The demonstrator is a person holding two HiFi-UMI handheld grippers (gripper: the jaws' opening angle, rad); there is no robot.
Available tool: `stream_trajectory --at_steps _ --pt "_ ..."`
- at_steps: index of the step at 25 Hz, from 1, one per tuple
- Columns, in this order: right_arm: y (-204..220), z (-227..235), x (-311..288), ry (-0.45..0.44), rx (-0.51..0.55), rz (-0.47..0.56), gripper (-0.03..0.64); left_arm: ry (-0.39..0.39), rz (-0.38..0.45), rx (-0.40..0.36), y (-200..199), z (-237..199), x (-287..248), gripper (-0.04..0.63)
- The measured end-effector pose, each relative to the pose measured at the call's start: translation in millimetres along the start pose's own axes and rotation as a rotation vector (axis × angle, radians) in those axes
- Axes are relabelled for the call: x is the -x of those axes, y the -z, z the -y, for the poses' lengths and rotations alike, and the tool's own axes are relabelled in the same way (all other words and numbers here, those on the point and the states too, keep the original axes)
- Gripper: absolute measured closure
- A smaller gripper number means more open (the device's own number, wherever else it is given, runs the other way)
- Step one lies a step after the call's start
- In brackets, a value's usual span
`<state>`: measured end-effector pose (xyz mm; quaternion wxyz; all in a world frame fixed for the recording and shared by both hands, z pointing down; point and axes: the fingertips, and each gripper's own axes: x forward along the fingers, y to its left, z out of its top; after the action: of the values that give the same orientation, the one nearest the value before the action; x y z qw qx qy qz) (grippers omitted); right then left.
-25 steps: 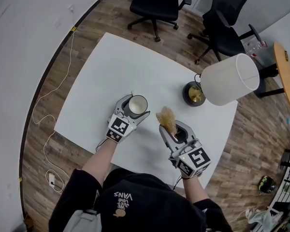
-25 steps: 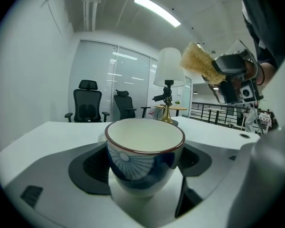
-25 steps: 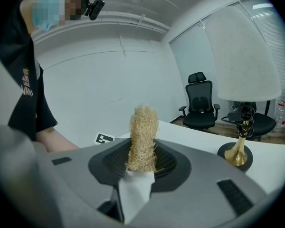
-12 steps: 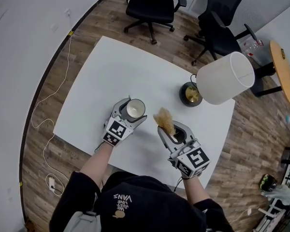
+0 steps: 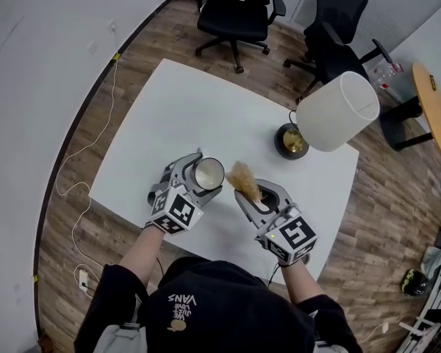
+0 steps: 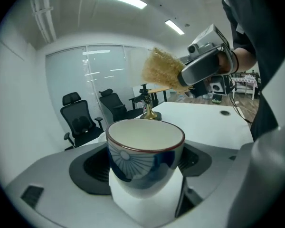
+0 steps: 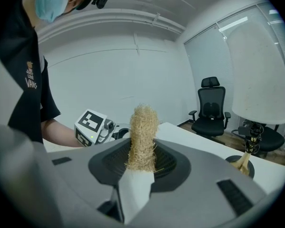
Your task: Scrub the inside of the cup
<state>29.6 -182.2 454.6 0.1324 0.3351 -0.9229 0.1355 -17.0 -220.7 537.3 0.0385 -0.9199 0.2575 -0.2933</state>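
Left claw [image 5: 203,177] is clamped on a small white ceramic cup [image 5: 209,172] with a blue fan pattern and a dark red rim. In the left gripper view, the pads press the lower wall of the cup [image 6: 146,151] from both sides, and its pale inside is bare. In the head view this cup sits just below the middle of the frame, over the near part of the white rectangular desk [image 5: 191,109], with its mouth facing up toward the camera.

Right claw [image 5: 256,195] pinches a tan, bristly fibre scrubber [image 5: 244,179]. In the right gripper view its jaws are pressed together on the bottom end of the scrubber [image 7: 142,137], whose fuzzy tuft stands up beyond the tips. In the head view the tuft is just right of the cup, close to the rim but apart from it and outside the mouth. The left gripper view shows it above and to the right of the rim.

At the upper right of the head view, a lamp with a white drum shade [image 5: 336,112] and a round brass-and-black base [image 5: 292,142] stands on the desk. Two black office chairs [image 5: 239,9] are on the wooden floor [image 5: 143,43] at the top of the frame. A white cable [image 5: 81,145] trails along the floor on the left.
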Motion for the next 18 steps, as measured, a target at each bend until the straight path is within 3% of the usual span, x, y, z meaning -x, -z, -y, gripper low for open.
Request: stream_trajectory --at_steps 5,8,18 --pt "-9 -20 3 -0.061 0.055 0.019 0.502 -0.011 -0.036 -0.067 -23 7 24 0.204" --pt "-12 -31 7 -0.092 0.084 0.019 0.502 -0.035 -0.072 -0.15 -35 9 35 0.204" --pt "-6 -65 10 -0.195 0.157 -0.089 0.502 -0.067 -0.165 -0.379 -54 20 58 0.201"
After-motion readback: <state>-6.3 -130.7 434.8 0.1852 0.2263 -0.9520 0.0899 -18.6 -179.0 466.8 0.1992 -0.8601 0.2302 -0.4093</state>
